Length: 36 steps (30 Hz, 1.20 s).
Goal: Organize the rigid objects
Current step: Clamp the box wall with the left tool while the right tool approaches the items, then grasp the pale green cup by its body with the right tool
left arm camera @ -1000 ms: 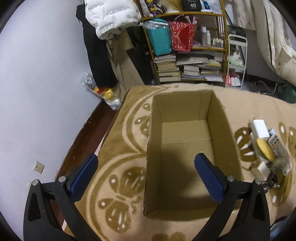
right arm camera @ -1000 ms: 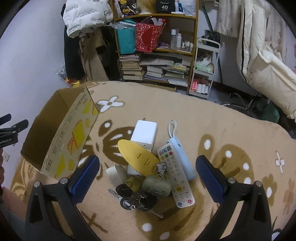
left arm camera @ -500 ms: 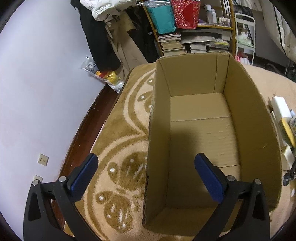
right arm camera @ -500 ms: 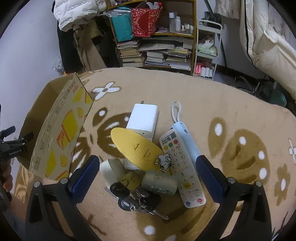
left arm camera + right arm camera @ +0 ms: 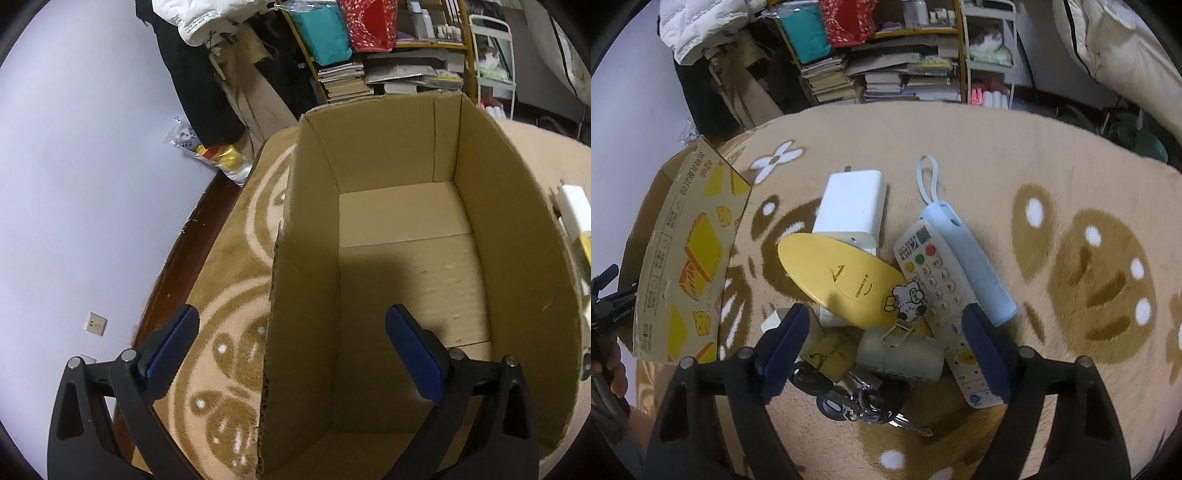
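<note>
An empty cardboard box (image 5: 513, 221) stands open on the patterned rug, and my left gripper (image 5: 291, 343) is open, straddling its near left wall. In the right wrist view the same box (image 5: 690, 254) sits at the left. A pile lies on the rug: a white charger (image 5: 853, 203), a yellow oval case (image 5: 842, 273), a white remote (image 5: 942, 291), a light blue case (image 5: 967, 258), a pale green case (image 5: 901, 358), a brass padlock (image 5: 829, 356) and a bunch of keys (image 5: 864, 402). My right gripper (image 5: 884, 350) is open just above the pile, with the green case between its fingers.
A bookshelf (image 5: 886, 55) with books and bags stands behind the rug, and coats (image 5: 207, 59) hang by the wall. A dark wooden edge (image 5: 173, 266) borders the rug on the left. A person's hand (image 5: 613, 373) holds the left gripper's handle.
My left gripper has moved forward and down over the box's left wall. My right gripper has come down closer over the pile of objects.
</note>
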{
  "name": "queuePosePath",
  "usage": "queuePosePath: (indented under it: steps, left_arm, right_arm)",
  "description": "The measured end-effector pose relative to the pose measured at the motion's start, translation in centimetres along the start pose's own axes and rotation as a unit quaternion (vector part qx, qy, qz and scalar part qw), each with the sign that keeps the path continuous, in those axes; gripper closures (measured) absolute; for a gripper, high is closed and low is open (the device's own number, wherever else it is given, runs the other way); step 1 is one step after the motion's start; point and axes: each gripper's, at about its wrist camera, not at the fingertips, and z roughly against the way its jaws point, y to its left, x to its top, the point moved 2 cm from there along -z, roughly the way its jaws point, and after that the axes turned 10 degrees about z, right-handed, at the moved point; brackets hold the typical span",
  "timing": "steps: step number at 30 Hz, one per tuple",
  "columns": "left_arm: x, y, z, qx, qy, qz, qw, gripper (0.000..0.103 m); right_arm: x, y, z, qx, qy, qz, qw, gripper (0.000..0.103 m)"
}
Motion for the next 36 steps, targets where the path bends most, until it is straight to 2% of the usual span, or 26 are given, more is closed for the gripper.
queuePosePath:
  steps: [3, 9, 12, 13, 15, 17, 19, 23, 30, 36]
  left_arm:
    - [0.0, -0.1, -0.2, 0.002, 0.000, 0.000, 1.0000, 0.015]
    - [-0.1, -0.3, -0.4, -0.002, 0.002, -0.003, 1.0000, 0.027]
    - [-0.4, -0.5, -0.7, 0.000, 0.009, -0.007, 0.9999, 0.039]
    - [-0.5, -0.6, -0.8, -0.006, 0.013, -0.005, 0.9999, 0.046]
    - [-0.5, -0.8, -0.9, -0.023, 0.023, -0.003, 0.9995, 0.054]
    - [-0.6, -1.0, -0.8, -0.020, 0.021, -0.005, 0.9996, 0.056]
    - [-0.6, -1.2, -0.6, -0.008, 0.010, -0.010, 0.9999, 0.063]
    - [-0.3, -0.3, -0.6, -0.016, 0.014, 0.015, 0.9997, 0.068]
    - [-0.3, 0.1, -0.6, -0.011, 0.015, 0.022, 0.9996, 0.077]
    - [-0.5, 0.1, -0.5, -0.002, 0.013, 0.018, 0.9997, 0.081]
  right_arm:
    - [-0.3, 0.0, -0.7, 0.001, 0.015, -0.003, 1.000, 0.019]
    - [-0.6, 0.2, -1.2, 0.003, 0.027, 0.000, 1.000, 0.019]
    - [-0.8, 0.3, -1.4, 0.005, 0.035, -0.003, 0.999, 0.019]
    - [-0.9, 0.2, -1.4, 0.005, 0.037, -0.003, 0.999, 0.019]
    - [-1.1, 0.3, -1.7, 0.007, 0.044, -0.005, 0.999, 0.019]
    - [-1.3, 0.3, -1.8, 0.009, 0.048, -0.005, 0.999, 0.019]
    - [-1.4, 0.4, -1.9, 0.007, 0.052, -0.006, 0.999, 0.019]
    - [-1.6, 0.2, -2.0, 0.006, 0.053, -0.015, 0.998, 0.023]
    - [-1.6, -0.1, -1.9, -0.014, 0.055, -0.022, 0.998, 0.039]
    - [-1.6, 0.0, -1.8, -0.017, 0.058, -0.024, 0.998, 0.039]
